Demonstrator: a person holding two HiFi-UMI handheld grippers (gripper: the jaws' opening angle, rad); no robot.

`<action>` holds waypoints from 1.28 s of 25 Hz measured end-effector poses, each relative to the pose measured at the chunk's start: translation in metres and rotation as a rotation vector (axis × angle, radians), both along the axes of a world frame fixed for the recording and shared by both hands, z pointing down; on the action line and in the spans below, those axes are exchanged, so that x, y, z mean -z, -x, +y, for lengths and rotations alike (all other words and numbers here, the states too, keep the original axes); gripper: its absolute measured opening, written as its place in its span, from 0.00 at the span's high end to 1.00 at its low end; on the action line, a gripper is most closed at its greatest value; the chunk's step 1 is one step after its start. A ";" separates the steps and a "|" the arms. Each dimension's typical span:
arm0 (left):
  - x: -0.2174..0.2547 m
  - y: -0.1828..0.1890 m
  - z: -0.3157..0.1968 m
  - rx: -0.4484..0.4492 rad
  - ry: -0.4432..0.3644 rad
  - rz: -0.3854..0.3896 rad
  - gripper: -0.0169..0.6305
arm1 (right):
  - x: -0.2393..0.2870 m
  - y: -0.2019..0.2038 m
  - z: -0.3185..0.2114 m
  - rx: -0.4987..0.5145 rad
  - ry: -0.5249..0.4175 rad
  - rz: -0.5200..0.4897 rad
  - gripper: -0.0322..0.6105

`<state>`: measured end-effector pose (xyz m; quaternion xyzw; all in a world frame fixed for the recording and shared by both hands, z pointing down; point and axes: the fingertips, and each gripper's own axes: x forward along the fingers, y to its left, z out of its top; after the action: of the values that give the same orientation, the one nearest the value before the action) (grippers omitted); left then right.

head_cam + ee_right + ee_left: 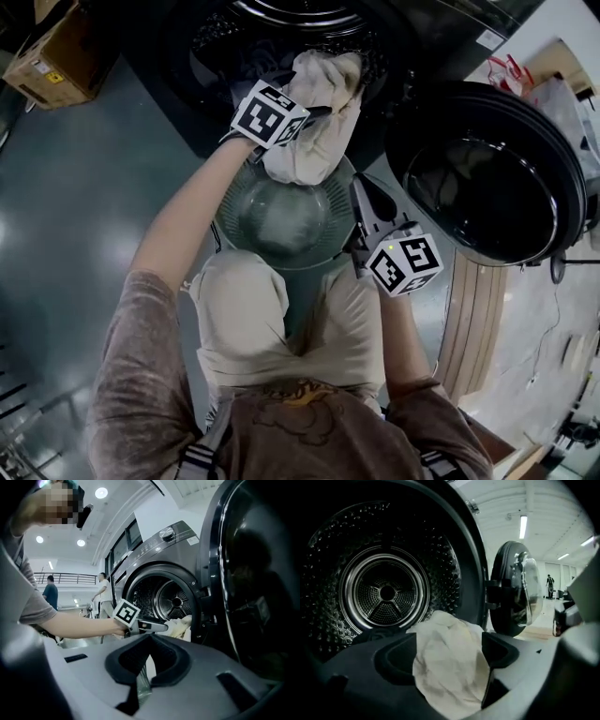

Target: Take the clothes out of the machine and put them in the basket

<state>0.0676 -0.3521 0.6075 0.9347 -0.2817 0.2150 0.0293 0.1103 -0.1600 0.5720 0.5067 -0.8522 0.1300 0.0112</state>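
Cloth (314,141) at the machine's (169,56) mouth.
Left gripper (447,648) wide around the cloth; right gripper (361,187), nearer, clamps the basket (281,220) rim.

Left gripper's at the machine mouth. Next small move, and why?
Probably close the left gripper on the cream cloth: its jaws stand open with the cloth bunched between them at the machine mouth, not gripped. The right gripper looks clamped on the basket rim, so the basket seems ready.

Cardboard box (52,54) on floor (56,187); dark-shirted person (50,594), white-shirted person (104,595) in background.
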 end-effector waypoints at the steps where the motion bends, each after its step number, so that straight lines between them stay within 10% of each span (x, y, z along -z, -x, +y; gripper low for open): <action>1: -0.002 -0.003 -0.011 0.007 0.004 -0.005 0.32 | 0.000 0.000 0.000 -0.004 0.001 -0.001 0.95; 11: -0.050 -0.027 -0.062 0.025 0.136 -0.105 0.29 | -0.005 -0.001 0.001 -0.039 0.025 -0.024 0.95; 21: -0.047 -0.021 -0.040 0.027 0.111 -0.123 0.78 | -0.008 -0.008 0.002 -0.050 0.023 -0.024 0.95; 32: -0.044 0.026 0.060 -0.061 0.179 -0.121 0.82 | -0.006 -0.003 0.000 0.006 0.009 -0.002 0.95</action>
<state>0.0412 -0.2922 0.6515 0.9217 -0.2342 0.2961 0.0892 0.1133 -0.1596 0.5776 0.5038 -0.8532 0.1345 0.0131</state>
